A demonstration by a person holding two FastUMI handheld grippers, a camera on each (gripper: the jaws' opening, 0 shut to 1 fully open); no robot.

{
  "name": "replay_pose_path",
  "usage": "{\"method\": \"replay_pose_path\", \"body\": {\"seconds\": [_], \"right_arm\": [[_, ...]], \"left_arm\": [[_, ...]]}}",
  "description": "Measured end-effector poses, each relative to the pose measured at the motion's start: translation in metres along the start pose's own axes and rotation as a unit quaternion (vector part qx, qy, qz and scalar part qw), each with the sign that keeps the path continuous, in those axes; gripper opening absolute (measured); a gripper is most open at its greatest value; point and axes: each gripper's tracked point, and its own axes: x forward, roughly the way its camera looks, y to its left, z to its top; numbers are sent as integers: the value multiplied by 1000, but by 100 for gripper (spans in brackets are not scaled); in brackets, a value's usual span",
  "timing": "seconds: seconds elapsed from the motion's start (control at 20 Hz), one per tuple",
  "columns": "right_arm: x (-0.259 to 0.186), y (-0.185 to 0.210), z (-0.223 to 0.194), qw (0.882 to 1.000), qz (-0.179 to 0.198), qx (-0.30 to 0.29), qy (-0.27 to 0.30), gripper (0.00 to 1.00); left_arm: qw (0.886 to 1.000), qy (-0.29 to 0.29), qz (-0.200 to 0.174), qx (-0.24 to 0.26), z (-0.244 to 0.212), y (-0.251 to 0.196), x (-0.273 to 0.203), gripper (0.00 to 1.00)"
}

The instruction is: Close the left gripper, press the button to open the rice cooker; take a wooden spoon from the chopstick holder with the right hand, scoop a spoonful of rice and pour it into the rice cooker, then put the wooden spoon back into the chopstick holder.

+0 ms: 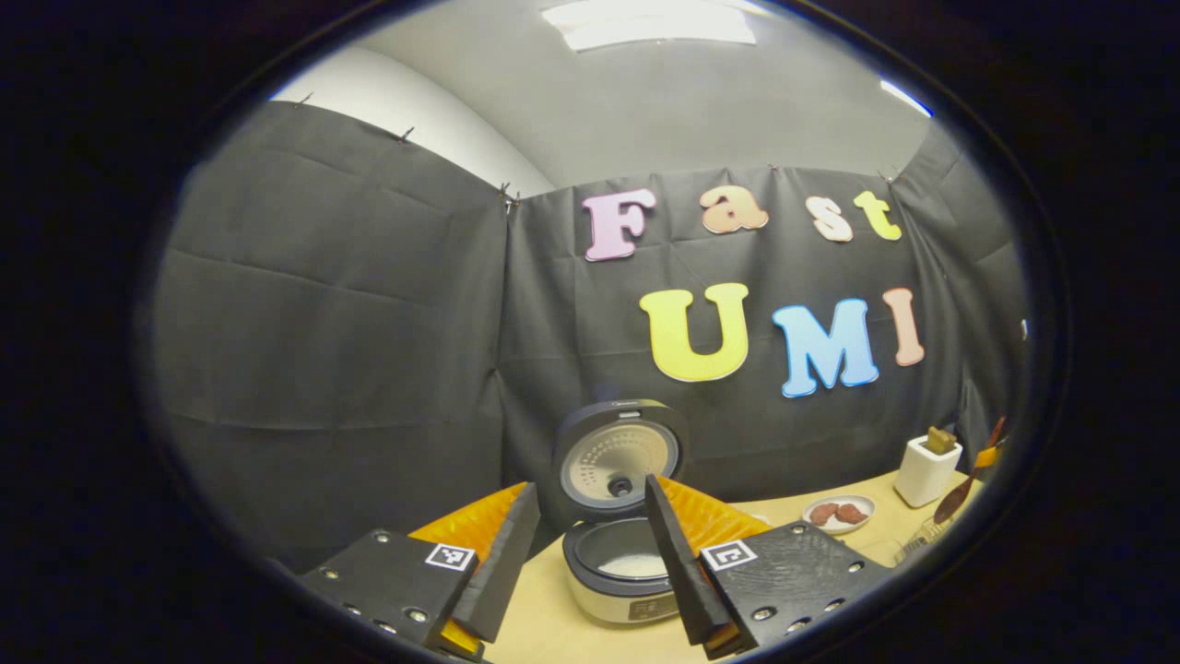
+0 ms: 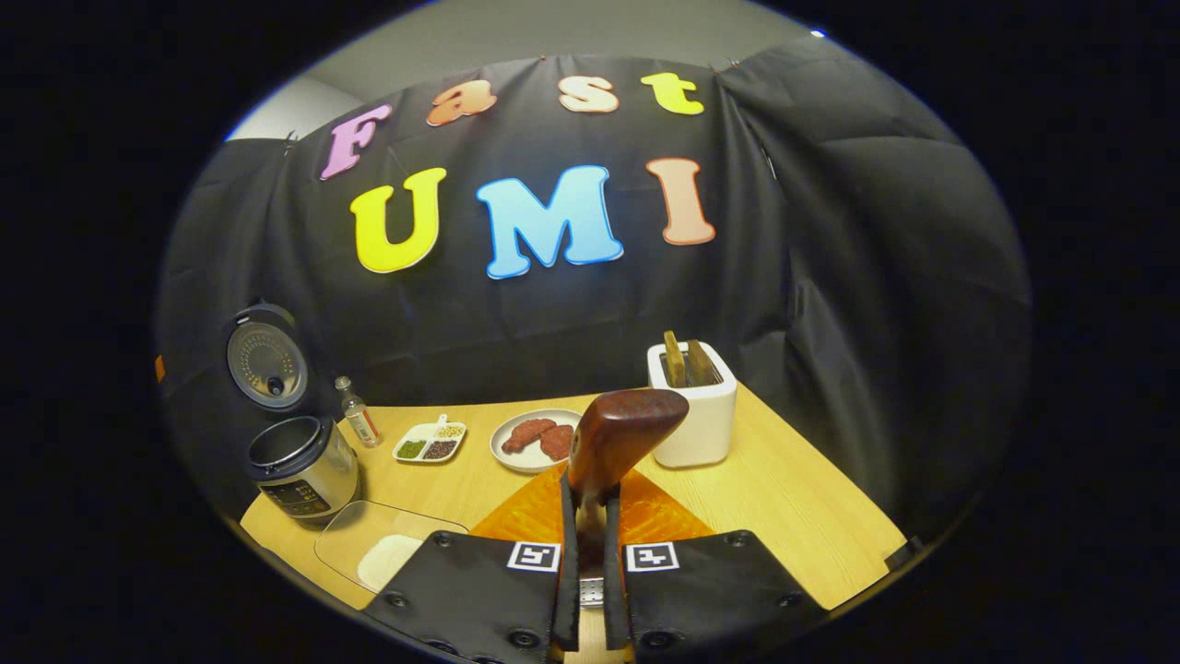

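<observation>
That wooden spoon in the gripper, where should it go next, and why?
Probably back towards the chopstick holder. The right gripper is shut on the wooden spoon, whose bowl stands upright and looks empty. The rice cooker stands open with something white already in its pot, so the pouring seems done. A short move forward and down would slot the spoon beside the utensils already standing there.

wooden spoon (image 2: 619, 441) handle hidden betw. fingers, clear tray (image 2: 369, 544) front cut off, bottle (image 2: 358, 413) label too small

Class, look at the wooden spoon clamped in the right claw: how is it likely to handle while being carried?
The wooden spoon looks rigid, so it probably won't flex. The right claw pinches only its narrow handle, so the broad bowl above might pivot if bumped. It is probably light.
</observation>
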Motion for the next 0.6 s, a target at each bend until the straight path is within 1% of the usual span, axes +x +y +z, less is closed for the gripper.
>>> {"method": "replay_pose_path", "body": {"seconds": [0.15,0.2,0.25,0.35,0.4,0.45,0.6], "right_arm": [[-6,34,18,999,23,-23,-18,12],[-7,46,19,999,30,-28,-20,10],[-7,56,18,999,36,-33,-20,10],[-5,78,15,998,49,-43,-17,12],[-4,89,11,997,55,-49,-16,12],[-4,99,8,996,61,-56,-13,12],[-1,129,-10,994,77,-75,-2,12]], "left_arm": [[1000,6,-11,-2,-9,-3,8,72],[1000,7,-15,-1,-13,-3,10,72],[1000,9,-19,1,-17,-4,13,74],[1000,14,-24,6,-24,-1,18,74],[999,16,-27,7,-28,0,23,72],[999,18,-28,6,-30,2,28,74],[999,22,-31,1,-38,11,38,72]]}}
